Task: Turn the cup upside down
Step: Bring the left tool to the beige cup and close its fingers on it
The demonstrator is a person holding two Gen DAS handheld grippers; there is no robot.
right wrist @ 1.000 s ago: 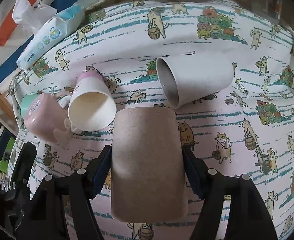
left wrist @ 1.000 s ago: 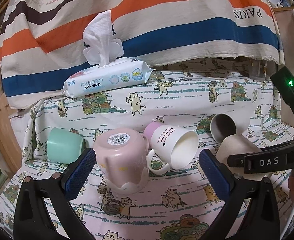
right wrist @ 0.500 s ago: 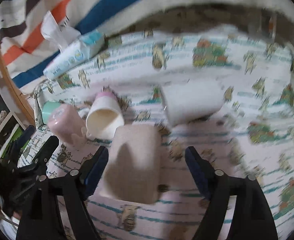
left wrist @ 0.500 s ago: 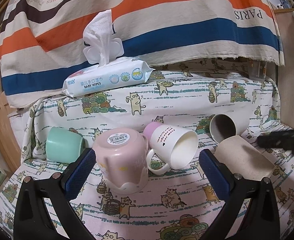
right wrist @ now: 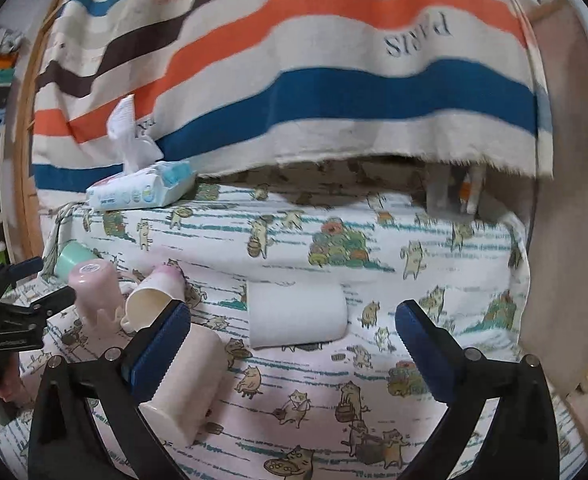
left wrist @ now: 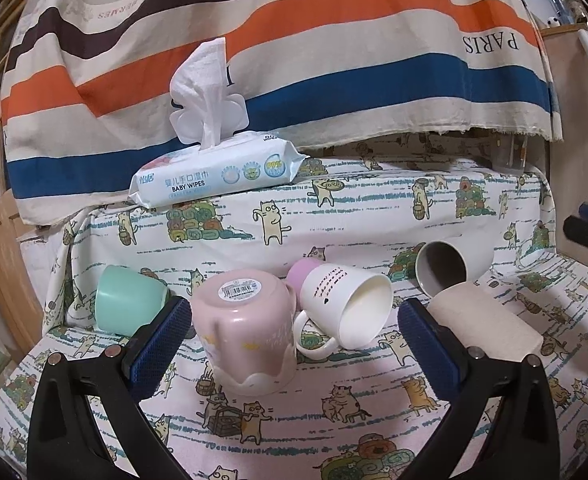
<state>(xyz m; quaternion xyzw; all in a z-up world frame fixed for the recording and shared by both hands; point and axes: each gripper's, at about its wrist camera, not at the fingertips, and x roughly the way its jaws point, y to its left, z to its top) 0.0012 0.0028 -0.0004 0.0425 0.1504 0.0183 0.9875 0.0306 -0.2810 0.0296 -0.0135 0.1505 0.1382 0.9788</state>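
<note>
Mint-green cup (left wrist: 128, 306) lies on its side at far left of the cat-print cloth (left wrist: 334, 432); the pink cup (left wrist: 246, 340) stands upside down, the white mug (left wrist: 346, 308) and beige cup (left wrist: 490, 326) lie tipped. Left hand-held gripper (left wrist: 294, 340) is spread around the pink cup; right hand-held gripper (right wrist: 294, 344) is spread, empty.

Both wrist cameras are looking low across the cat-print cloth (left wrist: 374, 208) toward the striped fabric (right wrist: 334, 92), sharing the scattered cups.
</note>
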